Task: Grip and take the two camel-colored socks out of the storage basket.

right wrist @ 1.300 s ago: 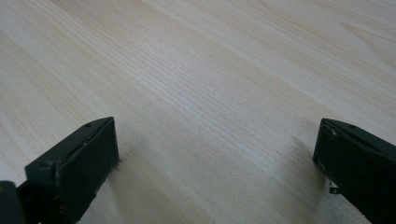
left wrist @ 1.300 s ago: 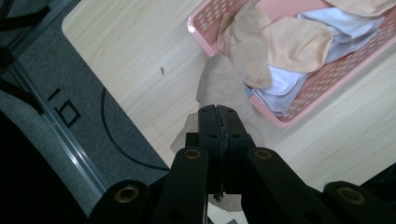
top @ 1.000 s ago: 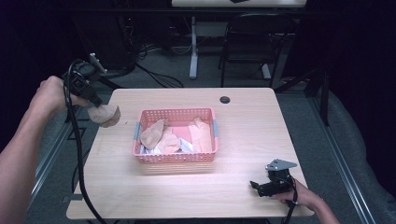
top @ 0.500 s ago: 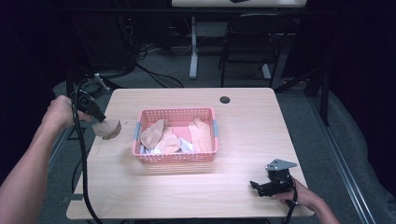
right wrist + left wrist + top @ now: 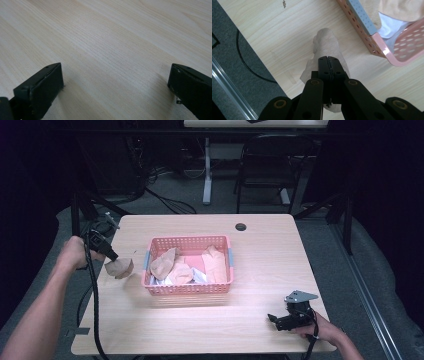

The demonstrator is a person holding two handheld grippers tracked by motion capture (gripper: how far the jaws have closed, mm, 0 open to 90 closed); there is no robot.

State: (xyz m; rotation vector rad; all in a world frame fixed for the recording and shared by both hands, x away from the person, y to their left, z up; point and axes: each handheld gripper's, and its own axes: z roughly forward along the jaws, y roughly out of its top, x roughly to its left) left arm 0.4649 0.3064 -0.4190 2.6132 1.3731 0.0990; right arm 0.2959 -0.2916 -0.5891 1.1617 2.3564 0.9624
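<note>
Gripping crumpled tan cloth [image 5: 325, 47], left claw [image 5: 328, 62] clamped tight on it, low over table [image 5: 260, 330], just left of pink basket [image 5: 187, 289]; right claw [image 5: 278, 319] gapes empty, well apart.

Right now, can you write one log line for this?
left claw: shut on tan cloth | cloth: left of pink basket | right claw: open, on table
</note>
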